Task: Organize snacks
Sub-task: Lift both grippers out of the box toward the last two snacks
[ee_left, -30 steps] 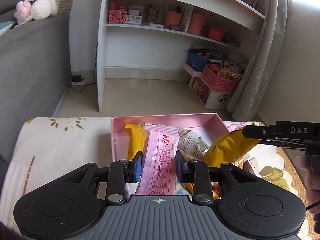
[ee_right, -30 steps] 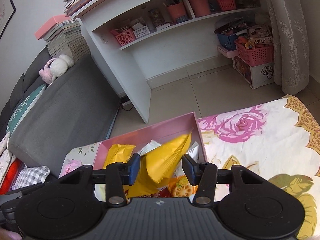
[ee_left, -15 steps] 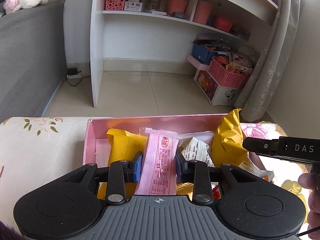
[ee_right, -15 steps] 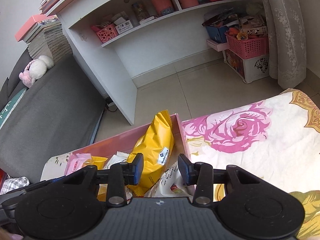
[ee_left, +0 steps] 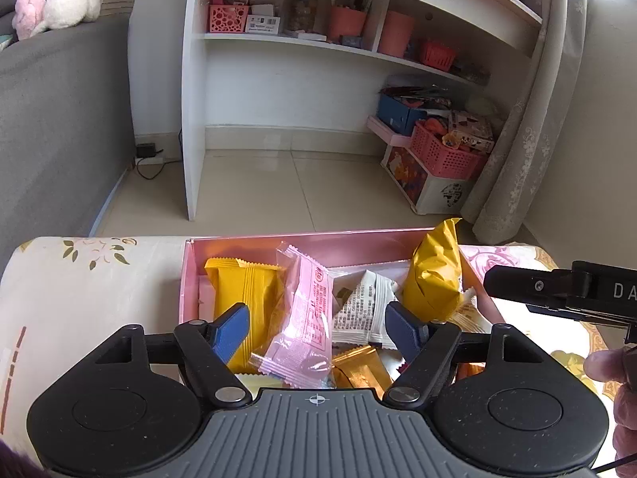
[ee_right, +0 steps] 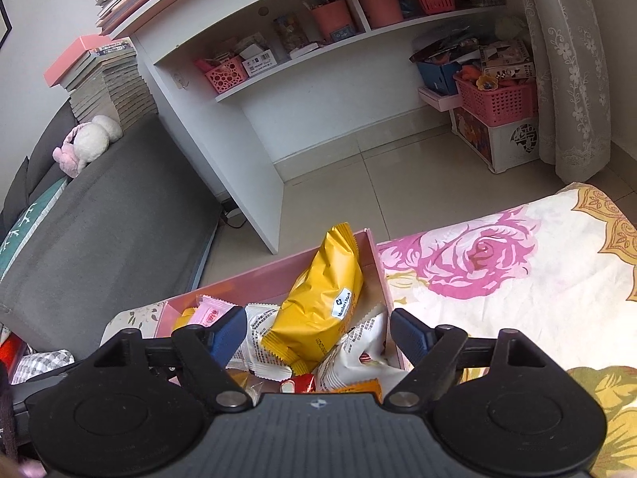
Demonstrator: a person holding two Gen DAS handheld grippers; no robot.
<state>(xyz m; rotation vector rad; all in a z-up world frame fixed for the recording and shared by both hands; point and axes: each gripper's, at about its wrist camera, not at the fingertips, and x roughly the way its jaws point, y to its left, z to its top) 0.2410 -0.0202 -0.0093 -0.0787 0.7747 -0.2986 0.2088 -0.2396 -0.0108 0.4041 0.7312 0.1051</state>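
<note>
A pink box (ee_left: 278,245) on the floral cloth holds several snack packets. In the left wrist view a pink wafer packet (ee_left: 306,318) lies loose among them, between the spread fingers of my left gripper (ee_left: 318,328), whose jaws are opening and touch nothing. A flat yellow packet (ee_left: 243,294) lies to its left. In the right wrist view a big yellow bag (ee_right: 322,302) leans against the right wall of the pink box (ee_right: 378,275). My right gripper (ee_right: 318,336) is opening around that bag, pads clear of it. White packets (ee_right: 354,358) lie under it.
A floral cloth (ee_right: 497,279) covers the surface right of the box. Beyond lie a tiled floor, a white shelf unit (ee_left: 191,119), a grey sofa (ee_left: 59,119) at left, pink baskets (ee_left: 446,151) and a curtain (ee_left: 525,119). A hand (ee_left: 613,382) shows at the right edge.
Both grippers have let go: the pink packet dropped from the left fingers into the box and the yellow bag was released by the right. Both pairs of jaws spread wide.
</note>
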